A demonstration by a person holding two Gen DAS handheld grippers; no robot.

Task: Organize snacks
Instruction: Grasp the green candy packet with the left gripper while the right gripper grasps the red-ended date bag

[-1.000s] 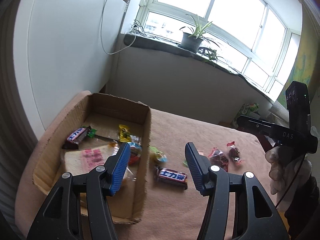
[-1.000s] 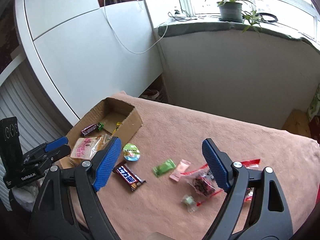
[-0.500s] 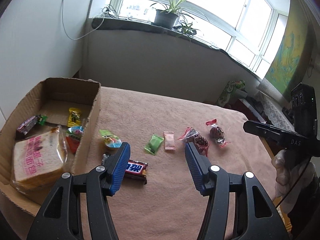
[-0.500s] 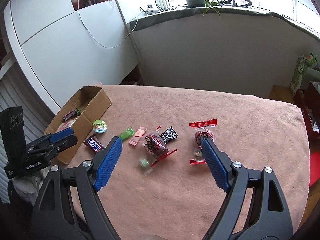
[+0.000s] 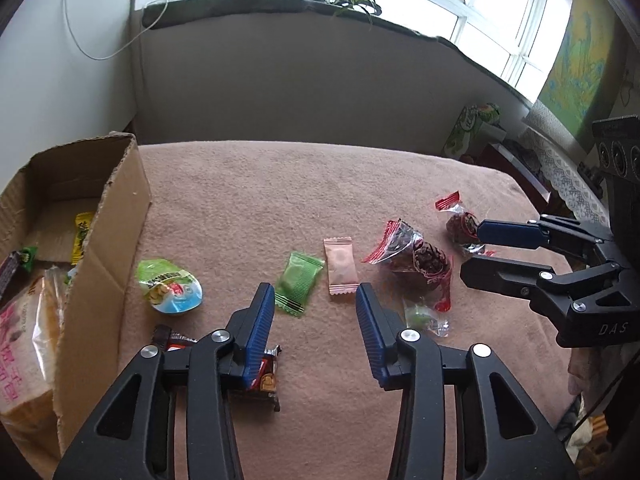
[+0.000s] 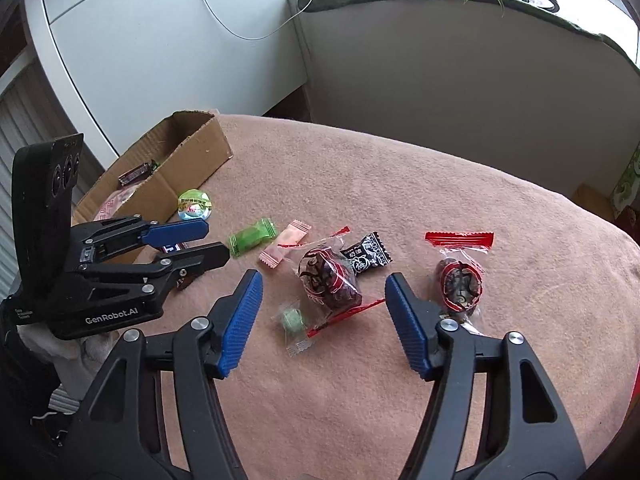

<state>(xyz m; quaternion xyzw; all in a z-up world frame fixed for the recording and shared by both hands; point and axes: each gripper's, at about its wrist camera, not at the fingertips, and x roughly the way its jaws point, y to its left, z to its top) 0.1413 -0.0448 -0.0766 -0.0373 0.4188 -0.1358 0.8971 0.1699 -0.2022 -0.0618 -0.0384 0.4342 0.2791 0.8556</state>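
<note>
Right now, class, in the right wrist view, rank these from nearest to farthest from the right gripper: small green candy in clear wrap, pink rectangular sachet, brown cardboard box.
1. Small green candy in clear wrap: between the right gripper's open, empty fingers.
2. Pink rectangular sachet: farther out, left of centre.
3. Brown cardboard box: far left, at the table's edge.

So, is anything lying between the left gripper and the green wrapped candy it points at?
Nothing visible does. The left gripper is open over bare cloth, and the green candy lies just beyond its fingertips. The pink candy sits beside it and the chocolate bar under the left finger, neither between.
</note>
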